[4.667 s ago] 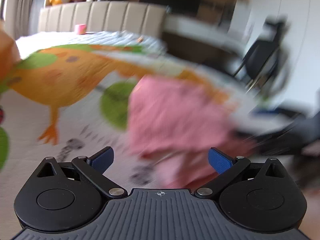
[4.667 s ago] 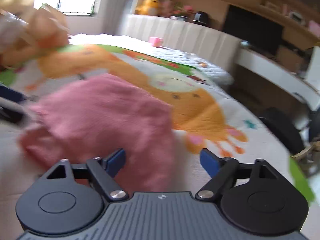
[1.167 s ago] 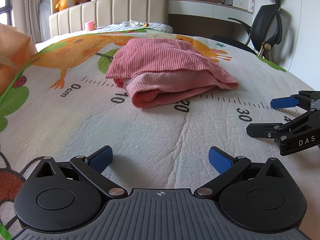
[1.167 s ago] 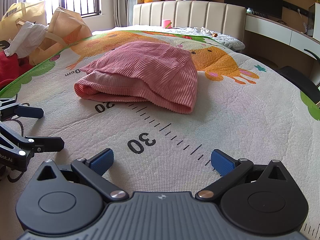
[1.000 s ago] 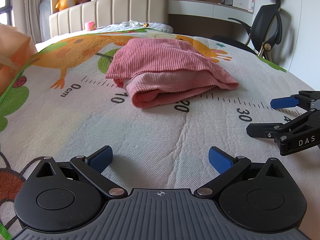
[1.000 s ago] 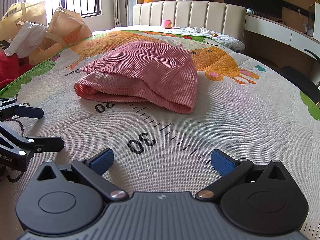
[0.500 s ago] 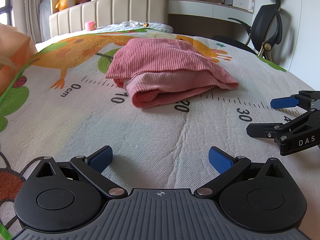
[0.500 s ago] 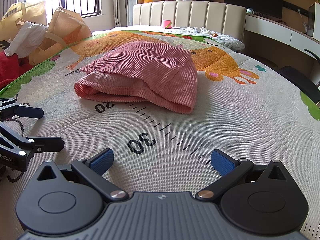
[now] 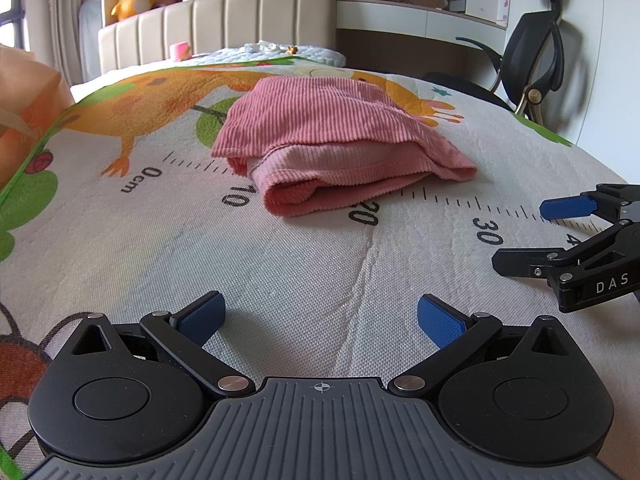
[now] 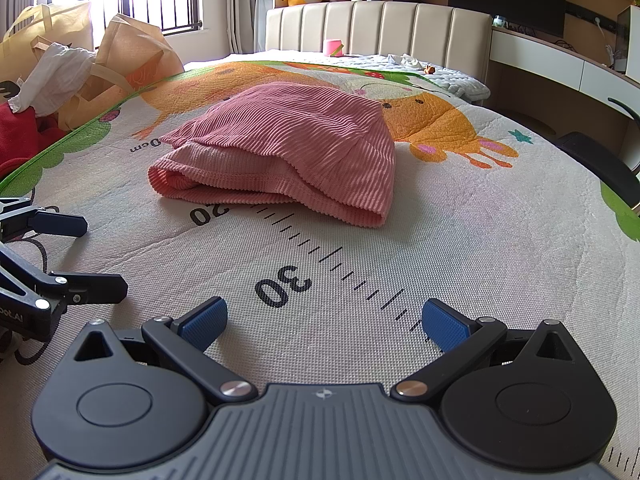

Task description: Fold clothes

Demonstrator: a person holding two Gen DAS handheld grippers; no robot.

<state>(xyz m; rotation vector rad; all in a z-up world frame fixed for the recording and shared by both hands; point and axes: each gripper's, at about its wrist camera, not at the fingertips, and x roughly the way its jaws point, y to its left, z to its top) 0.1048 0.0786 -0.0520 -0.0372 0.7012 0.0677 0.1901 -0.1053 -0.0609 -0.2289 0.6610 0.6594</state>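
Observation:
A pink ribbed garment (image 9: pixel 328 140) lies folded in a compact bundle on the printed mat (image 9: pixel 280 272), across the ruler marks near 10 to 20. It also shows in the right wrist view (image 10: pixel 292 152). My left gripper (image 9: pixel 320 316) is open and empty, low over the mat, well short of the garment. My right gripper (image 10: pixel 324 320) is open and empty near the 30 mark. Each gripper shows in the other's view: the right one at the right edge (image 9: pixel 528 232), the left one at the left edge (image 10: pixel 100 252), both open.
Tan bags (image 10: pixel 132 60) with white cloth and a red item (image 10: pixel 16 136) sit off the mat's left side. A padded headboard (image 10: pixel 376 28) stands at the back. A desk and a black office chair (image 9: pixel 540 60) stand to the right.
Since 4.7 s ago both grippers have drawn back from the garment toward the mat's near edge. Over the last second nothing has moved.

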